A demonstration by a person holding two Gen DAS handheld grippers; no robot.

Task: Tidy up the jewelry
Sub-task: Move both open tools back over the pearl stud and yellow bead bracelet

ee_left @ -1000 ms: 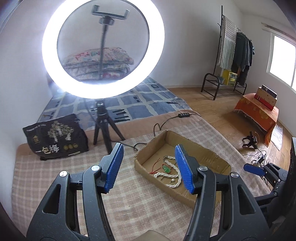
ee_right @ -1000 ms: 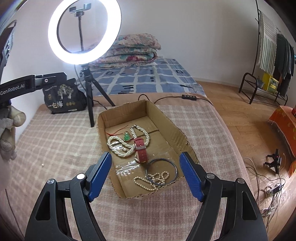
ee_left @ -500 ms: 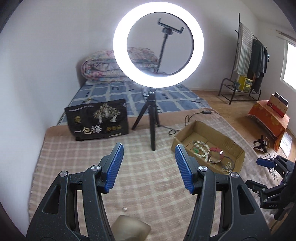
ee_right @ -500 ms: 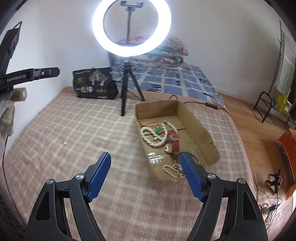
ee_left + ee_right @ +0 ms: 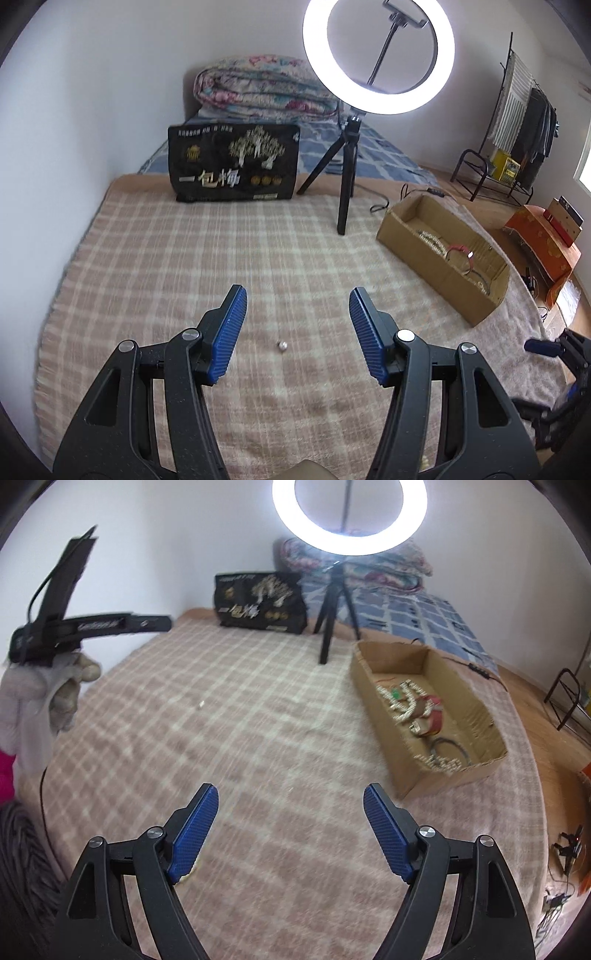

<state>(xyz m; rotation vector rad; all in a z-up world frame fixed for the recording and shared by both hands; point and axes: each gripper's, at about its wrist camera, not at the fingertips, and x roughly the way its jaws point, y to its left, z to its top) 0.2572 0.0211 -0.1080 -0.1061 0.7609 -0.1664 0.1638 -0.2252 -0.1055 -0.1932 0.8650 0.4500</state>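
A small pale bead lies alone on the checked blanket, just below and between the blue pads of my left gripper, which is open and empty above it. The same bead shows far off in the right wrist view. My right gripper is open with its jaws opening wider, nothing between them. The cardboard box to the right holds pearl strands, a red strap watch and a dark bangle. The left gripper also shows as a black tool in a gloved hand.
A ring light on a black tripod stands behind the box with its cable trailing past. A black printed bag leans at the blanket's far edge. Folded quilts lie beyond. A clothes rack and an orange-covered stand are on the right.
Both views have swung left, away from the box, and dropped toward the blanket. The lone bead has come between the left pads. The right jaws stand a little wider.
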